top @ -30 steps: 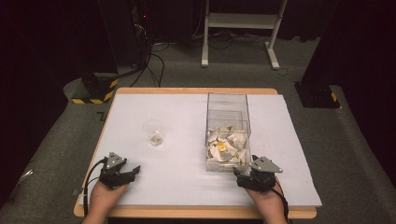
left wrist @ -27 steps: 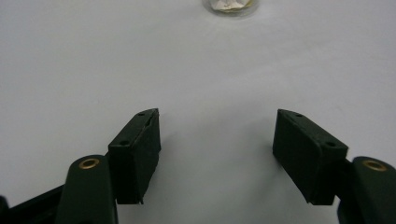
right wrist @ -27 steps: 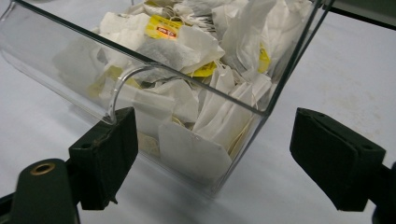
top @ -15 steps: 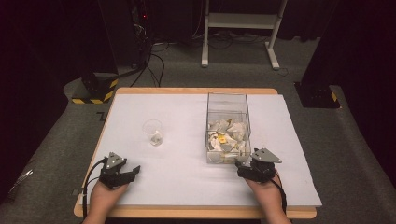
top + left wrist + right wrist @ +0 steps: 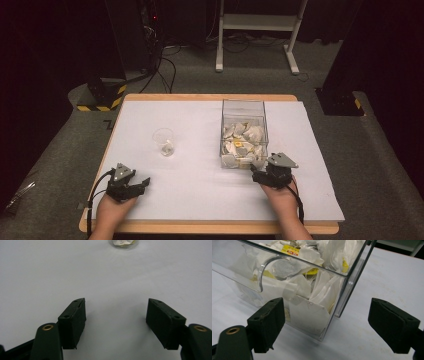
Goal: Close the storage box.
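Right gripper [image 5: 261,174] jaws wide at near corner of clear box [image 5: 244,111]; tea bags [image 5: 312,312] light, soft, tearable: pinch a paper edge. Left gripper [image 5: 138,185] wide, empty

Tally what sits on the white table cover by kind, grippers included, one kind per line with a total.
Clear plastic box of tea bags: 1
Clear cup: 1
Grippers: 2, left gripper and right gripper
Total: 4
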The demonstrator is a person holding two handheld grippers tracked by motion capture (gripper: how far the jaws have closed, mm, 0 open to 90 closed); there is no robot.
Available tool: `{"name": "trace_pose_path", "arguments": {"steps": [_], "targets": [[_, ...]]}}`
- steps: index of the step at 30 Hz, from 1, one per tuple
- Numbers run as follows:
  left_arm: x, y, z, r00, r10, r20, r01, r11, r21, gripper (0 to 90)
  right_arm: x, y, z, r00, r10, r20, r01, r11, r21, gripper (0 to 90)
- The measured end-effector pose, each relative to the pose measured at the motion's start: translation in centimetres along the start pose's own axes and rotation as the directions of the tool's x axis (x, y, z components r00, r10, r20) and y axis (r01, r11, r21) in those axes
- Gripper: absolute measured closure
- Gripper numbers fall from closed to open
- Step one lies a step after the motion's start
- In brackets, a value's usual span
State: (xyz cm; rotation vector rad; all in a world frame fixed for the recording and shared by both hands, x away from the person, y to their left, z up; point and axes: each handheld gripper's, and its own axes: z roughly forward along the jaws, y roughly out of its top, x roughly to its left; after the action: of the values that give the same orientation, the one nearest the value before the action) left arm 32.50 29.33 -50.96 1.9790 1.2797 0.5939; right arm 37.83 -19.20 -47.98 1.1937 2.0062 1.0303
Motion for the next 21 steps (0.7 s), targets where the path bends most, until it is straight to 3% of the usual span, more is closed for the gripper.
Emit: {"name": "trace_pose_path", "arguments": {"steps": [21], "targets": [[0.0, 0.0, 0.0, 1.0, -0.008, 0.004, 0.008, 1.0, -0.003, 32.8, -1.7, 1.2, 2.4, 0.9972, 0.058, 0.047, -0.058, 0.9983, -0.008, 14.4]]}}
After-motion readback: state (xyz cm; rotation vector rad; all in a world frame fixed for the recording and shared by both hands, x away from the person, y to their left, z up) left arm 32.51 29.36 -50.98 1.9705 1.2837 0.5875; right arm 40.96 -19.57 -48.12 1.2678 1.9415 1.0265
